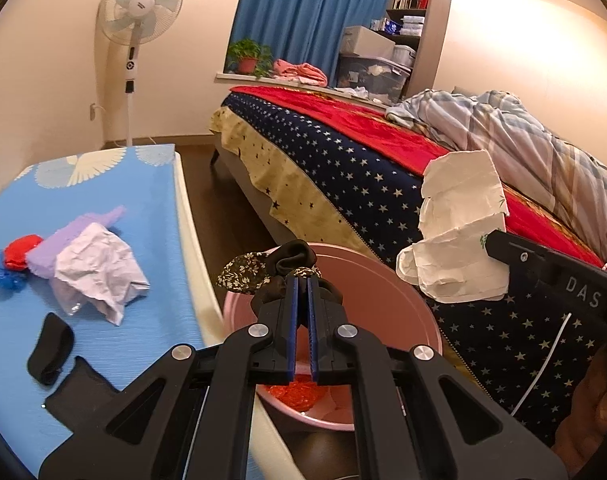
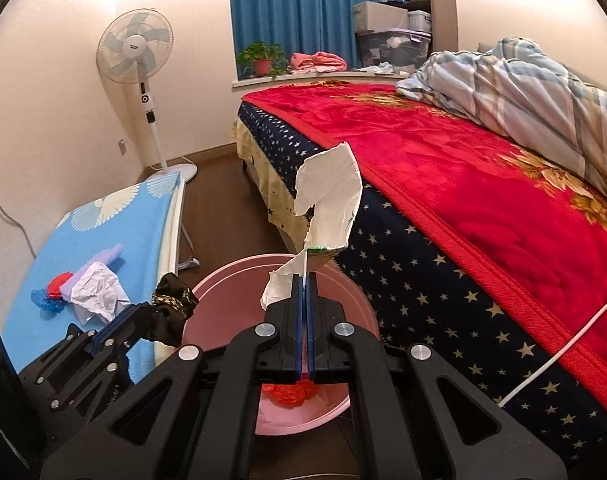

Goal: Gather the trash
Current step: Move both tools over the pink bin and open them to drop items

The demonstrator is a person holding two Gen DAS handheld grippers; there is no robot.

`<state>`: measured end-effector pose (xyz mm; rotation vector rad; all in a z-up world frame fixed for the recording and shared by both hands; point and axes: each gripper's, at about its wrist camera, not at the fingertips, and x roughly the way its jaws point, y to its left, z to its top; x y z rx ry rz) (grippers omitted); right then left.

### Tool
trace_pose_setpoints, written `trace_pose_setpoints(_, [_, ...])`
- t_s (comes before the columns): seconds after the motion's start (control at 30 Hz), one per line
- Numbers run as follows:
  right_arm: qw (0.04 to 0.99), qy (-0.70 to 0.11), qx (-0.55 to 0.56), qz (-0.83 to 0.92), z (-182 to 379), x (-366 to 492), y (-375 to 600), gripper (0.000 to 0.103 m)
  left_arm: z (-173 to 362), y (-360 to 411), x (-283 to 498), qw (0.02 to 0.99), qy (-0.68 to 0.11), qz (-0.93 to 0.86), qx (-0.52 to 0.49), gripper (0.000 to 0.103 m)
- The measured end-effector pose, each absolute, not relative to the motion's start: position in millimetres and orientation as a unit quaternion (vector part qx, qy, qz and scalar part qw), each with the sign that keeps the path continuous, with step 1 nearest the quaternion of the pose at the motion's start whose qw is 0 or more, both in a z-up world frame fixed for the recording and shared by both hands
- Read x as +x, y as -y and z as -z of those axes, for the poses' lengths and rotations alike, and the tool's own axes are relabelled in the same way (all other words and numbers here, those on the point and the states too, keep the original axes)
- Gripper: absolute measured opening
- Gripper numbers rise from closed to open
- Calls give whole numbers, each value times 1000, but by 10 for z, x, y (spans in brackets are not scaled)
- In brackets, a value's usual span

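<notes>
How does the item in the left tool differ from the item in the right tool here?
The left tool is shut on a dark black cloth with a floral-print patch, bunched and soft; the right tool is shut on a white crumpled paper sheet that stands up stiffly. The cloth is compact and droops around the fingertips, while the paper is larger and extends well past them. Both are held over the round pink bin.

The bin (image 2: 281, 412) stands on the floor between the desk (image 2: 115, 236) at left and the bed (image 2: 483, 216) at right, the fan (image 2: 137, 46) behind.
</notes>
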<state>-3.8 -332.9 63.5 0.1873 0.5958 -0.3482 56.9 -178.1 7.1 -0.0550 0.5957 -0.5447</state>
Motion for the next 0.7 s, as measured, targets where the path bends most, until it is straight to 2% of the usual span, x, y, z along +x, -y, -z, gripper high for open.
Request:
trace_pose_setpoints(0.23, [935, -295, 91, 174, -622, -28, 3349, 2, -41, 1856, 593, 914, -294, 276, -29, 5])
trace_pose_setpoints(0.27, [934, -296, 92, 176, -619, -28, 3363, 4, -36, 1867, 601, 911, -297, 284, -29, 6])
trace_pose_setpoints(0.33, [932, -297, 100, 181, -615, -24, 3392, 6, -18, 1863, 616, 906, -304, 292, -28, 14])
trace_pose_setpoints(0.37, [931, -298, 107, 181, -615, -31, 3412, 9, -13, 1848, 621, 905, -308, 293, -30, 21])
trace_pose_setpoints(0.4, [931, -296, 112, 181, -619, -43, 3424, 14, -10, 1821, 625, 904, -310, 291, -33, 25])
trace_pose_setpoints(0.5, [933, -290, 112, 184, -644, -73, 3411, 26, -38, 1708, 621, 908, -309, 281, -41, 25])
trace_pose_setpoints(0.7, [935, -286, 115, 175, -677, -119, 3354, 27, -136, 1455, 563, 914, -301, 267, -54, 27])
